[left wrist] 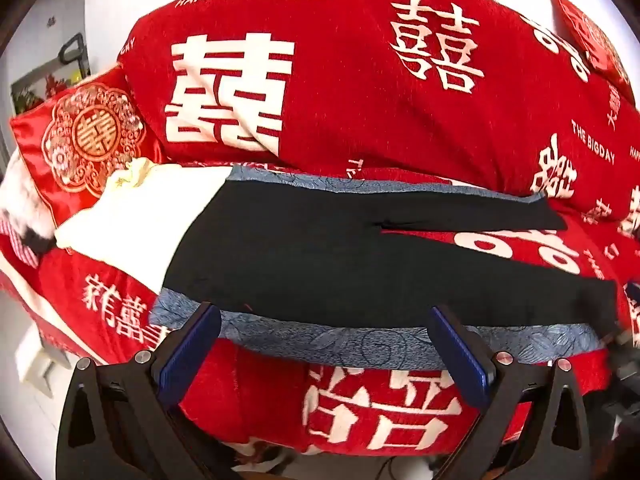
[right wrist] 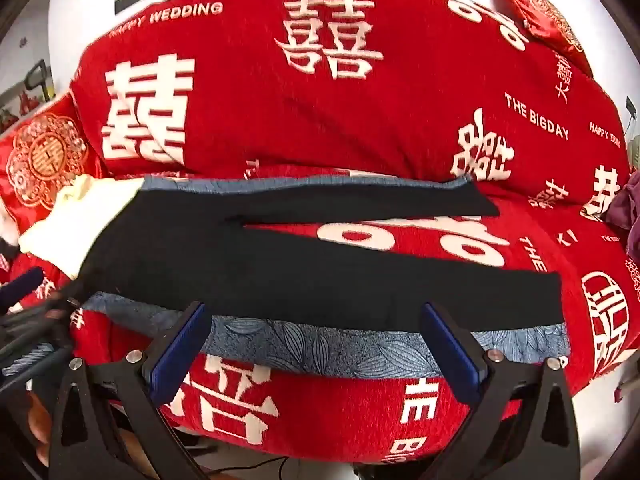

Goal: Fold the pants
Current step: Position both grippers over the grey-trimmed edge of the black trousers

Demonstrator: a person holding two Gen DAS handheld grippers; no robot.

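Observation:
Black pants (left wrist: 320, 256) lie spread flat on a blue patterned cloth (left wrist: 340, 344) over the red bed, waist at the left, both legs running right with a gap between them. My left gripper (left wrist: 324, 316) hovers open at the near edge, by the waist and near leg, nothing between its blue pads. In the right wrist view the pants (right wrist: 280, 264) stretch across the frame. My right gripper (right wrist: 312, 314) stands open just short of the near leg, over the blue cloth (right wrist: 320, 348), holding nothing. The other gripper shows blurred at the left edge.
A red quilt (left wrist: 340, 80) with white characters is piled behind the pants. A cream garment (left wrist: 140, 208) lies at the waist end, with a red embroidered cushion (left wrist: 84, 136) beyond. A purple cloth (right wrist: 628, 208) sits at the far right. The bed's front edge falls away below the grippers.

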